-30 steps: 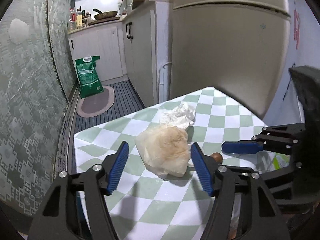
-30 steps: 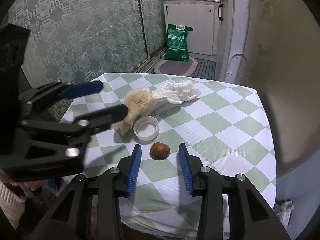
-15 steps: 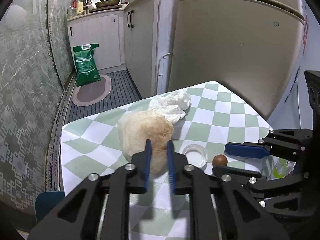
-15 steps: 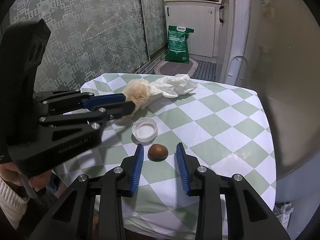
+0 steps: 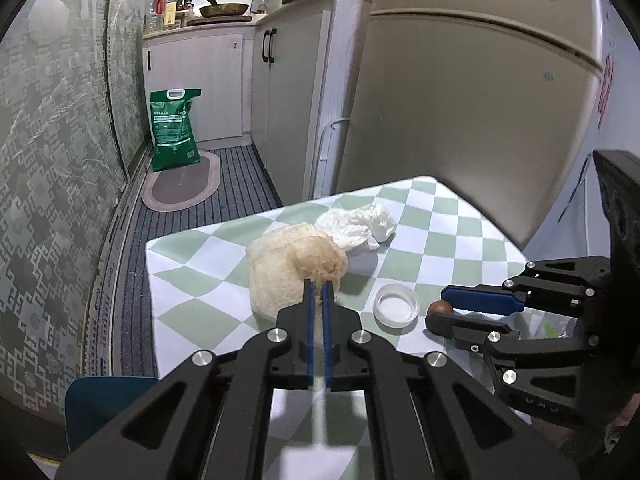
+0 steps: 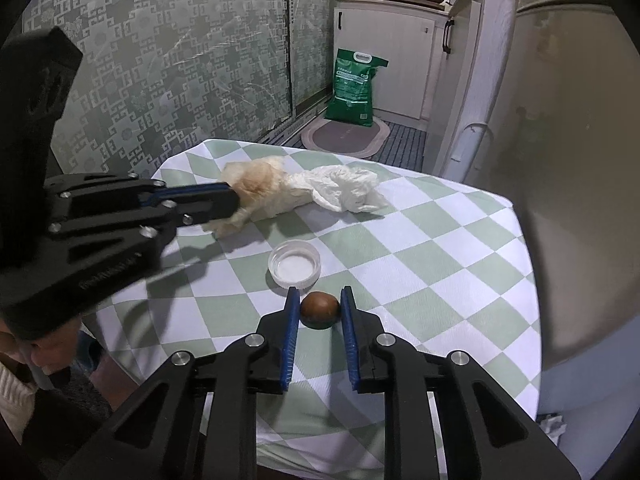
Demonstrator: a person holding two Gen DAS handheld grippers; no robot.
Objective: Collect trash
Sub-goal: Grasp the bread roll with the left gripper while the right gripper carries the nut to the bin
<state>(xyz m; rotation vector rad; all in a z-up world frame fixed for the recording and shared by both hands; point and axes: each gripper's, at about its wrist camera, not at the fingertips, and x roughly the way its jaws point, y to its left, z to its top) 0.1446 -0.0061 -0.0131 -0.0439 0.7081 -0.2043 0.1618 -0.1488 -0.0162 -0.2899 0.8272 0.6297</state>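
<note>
Here, crumpled bag pinched in left tool, nut clamped between right tool pads

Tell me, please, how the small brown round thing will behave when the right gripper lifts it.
The brown nut looks hard and smooth, so it may slip from the right gripper. Being round, it would probably roll across the table if dropped.

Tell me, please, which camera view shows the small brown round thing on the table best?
The right wrist view shows it best: the brown round thing lies whole and near between the pads of the right gripper. In the left wrist view it is small, and the right gripper partly hides it.
</note>
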